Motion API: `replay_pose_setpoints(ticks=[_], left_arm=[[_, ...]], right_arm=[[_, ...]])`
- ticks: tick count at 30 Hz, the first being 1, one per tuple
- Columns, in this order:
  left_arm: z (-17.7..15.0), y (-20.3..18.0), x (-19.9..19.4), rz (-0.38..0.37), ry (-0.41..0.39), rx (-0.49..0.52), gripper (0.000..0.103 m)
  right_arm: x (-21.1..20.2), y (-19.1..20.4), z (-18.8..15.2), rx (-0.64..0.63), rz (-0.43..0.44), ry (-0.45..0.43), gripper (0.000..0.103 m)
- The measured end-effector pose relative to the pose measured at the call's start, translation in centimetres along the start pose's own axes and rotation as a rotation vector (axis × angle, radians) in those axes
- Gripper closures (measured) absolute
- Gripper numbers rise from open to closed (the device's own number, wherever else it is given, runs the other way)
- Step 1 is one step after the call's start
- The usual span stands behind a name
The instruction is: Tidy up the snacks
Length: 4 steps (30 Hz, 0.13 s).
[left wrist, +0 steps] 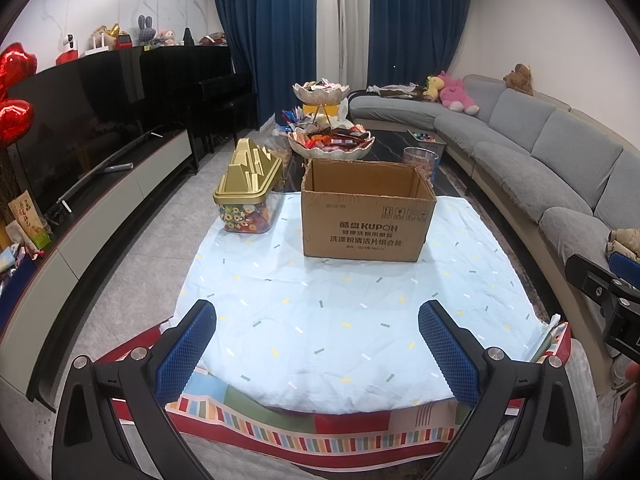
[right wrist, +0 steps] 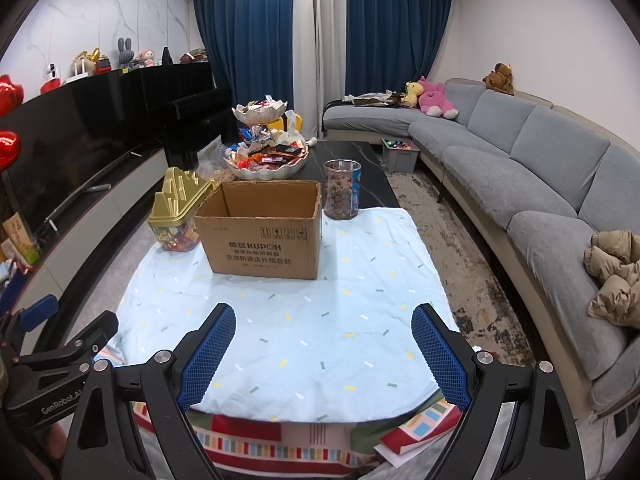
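Ahead of both spread, empty tongs, left and right, bare cloth-covered surface reaches the open cardboard box.

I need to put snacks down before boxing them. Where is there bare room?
Free: the light blue cloth between both open grippers and the cardboard box. Crowded: behind the box, with the gold-lidded candy tub, clear jar and snack tray.
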<state>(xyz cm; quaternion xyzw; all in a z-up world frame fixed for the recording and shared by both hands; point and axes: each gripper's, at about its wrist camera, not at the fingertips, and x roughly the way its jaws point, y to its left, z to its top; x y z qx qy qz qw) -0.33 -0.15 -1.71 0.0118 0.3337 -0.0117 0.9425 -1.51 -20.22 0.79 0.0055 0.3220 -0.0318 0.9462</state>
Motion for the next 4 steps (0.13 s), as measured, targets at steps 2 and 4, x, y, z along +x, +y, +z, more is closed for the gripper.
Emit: replay_pose_setpoints(ticks=[2, 4], left_arm=[[0.02, 0.00, 0.02, 0.000, -0.001, 0.001, 0.000], [0.00, 0.00, 0.05, -0.001, 0.001, 0.001, 0.000]], right_arm=[[0.00, 0.00, 0.02, 0.000, 0.000, 0.000, 0.012], [0.04, 0.01, -0.03, 0.000, 0.000, 0.003, 0.012]])
